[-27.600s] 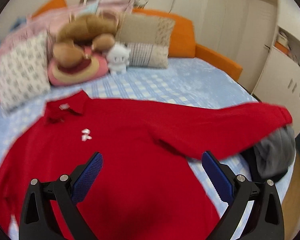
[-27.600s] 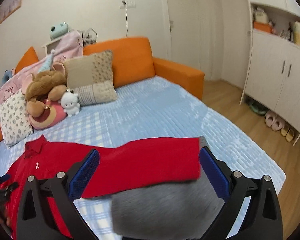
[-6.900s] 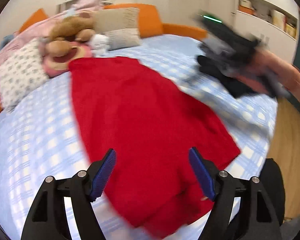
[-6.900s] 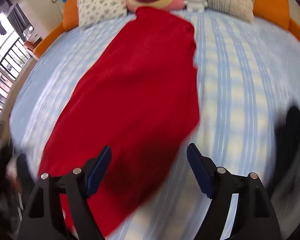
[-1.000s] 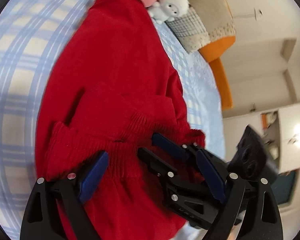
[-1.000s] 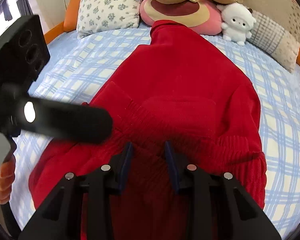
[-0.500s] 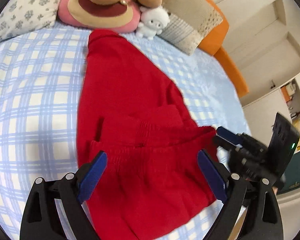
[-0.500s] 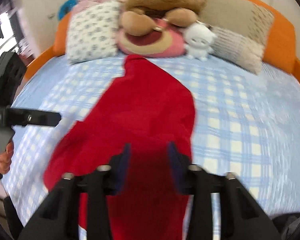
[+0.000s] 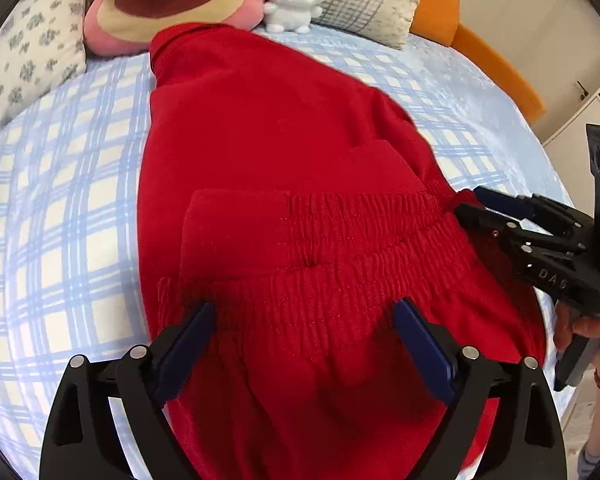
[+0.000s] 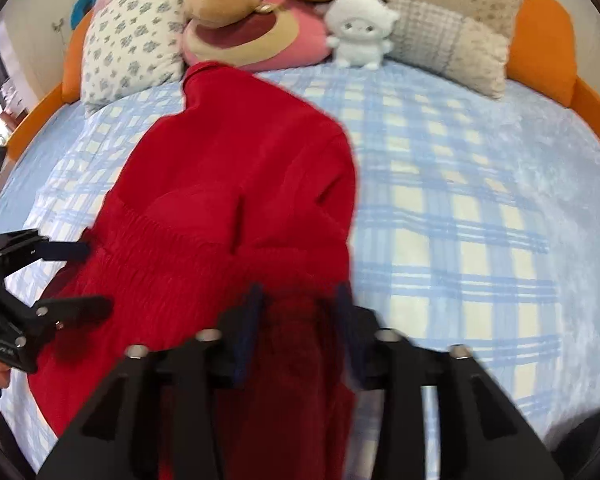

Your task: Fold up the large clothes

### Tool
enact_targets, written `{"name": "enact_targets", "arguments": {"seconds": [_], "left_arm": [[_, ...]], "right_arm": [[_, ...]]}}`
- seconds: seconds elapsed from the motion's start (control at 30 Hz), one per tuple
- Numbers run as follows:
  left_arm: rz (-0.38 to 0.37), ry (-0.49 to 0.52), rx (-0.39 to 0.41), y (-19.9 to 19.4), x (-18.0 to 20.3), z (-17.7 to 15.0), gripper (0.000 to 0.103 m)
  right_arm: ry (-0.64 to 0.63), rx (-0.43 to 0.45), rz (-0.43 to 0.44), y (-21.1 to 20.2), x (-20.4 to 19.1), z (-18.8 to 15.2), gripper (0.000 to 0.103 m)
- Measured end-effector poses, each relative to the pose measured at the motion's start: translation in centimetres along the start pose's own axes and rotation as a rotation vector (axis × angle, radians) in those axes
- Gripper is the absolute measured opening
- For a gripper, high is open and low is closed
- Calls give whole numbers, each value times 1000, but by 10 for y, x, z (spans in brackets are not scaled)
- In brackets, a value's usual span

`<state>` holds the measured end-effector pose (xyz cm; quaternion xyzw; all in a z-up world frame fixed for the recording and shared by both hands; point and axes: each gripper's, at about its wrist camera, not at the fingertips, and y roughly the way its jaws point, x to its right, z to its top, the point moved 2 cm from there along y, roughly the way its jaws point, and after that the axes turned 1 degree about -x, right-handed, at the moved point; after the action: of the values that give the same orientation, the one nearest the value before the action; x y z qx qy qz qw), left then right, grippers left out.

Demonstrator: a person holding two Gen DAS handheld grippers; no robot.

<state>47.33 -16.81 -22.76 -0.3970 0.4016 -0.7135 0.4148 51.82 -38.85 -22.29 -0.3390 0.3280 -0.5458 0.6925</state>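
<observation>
Nearest, the left gripper (image 9: 304,340) hovers wide open over the ribbed hem of the red sweater (image 9: 268,152). The right gripper (image 10: 298,322), jaws just parted, straddles the hem's other corner without pressing, apparently releasing the fold. Beyond, the sweater lies lengthwise on the checked bed (image 10: 460,208) toward the pillows.

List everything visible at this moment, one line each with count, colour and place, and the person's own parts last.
Sweater: one, red, lengthwise on the bed, ribbed hem nearest.
Bedspread: one, blue-and-cream check, under the sweater.
Bed frame: one, orange, around the bed.
Pillows: one white floral, far left; beige patchwork ones far right.
Bear plush: one, pink and brown, beyond the collar.
White plush: one, beside the bear.
Left gripper: black, blue pads, open over the hem.
Right gripper: black, jaws just opening, sweater edge between them.
Hand: one, on the right gripper's handle.
</observation>
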Motion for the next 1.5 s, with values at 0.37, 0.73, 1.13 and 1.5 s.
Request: {"name": "enact_targets", "arguments": {"seconds": [0.37, 0.73, 1.13, 1.5], "left_arm": [[-87, 12, -6, -76, -8, -121, 93], [-44, -167, 7, -25, -24, -157, 92], [-96, -126, -41, -26, -23, -150, 61], [-266, -239, -39, -48, -52, -167, 75]], "right_arm": [[-521, 241, -294, -120, -40, -161, 74], [-107, 174, -10, -63, -22, -189, 23], [-177, 86, -174, -79, 12, -189, 1], [-472, 423, -213, -123, -30, -235, 97]]}}
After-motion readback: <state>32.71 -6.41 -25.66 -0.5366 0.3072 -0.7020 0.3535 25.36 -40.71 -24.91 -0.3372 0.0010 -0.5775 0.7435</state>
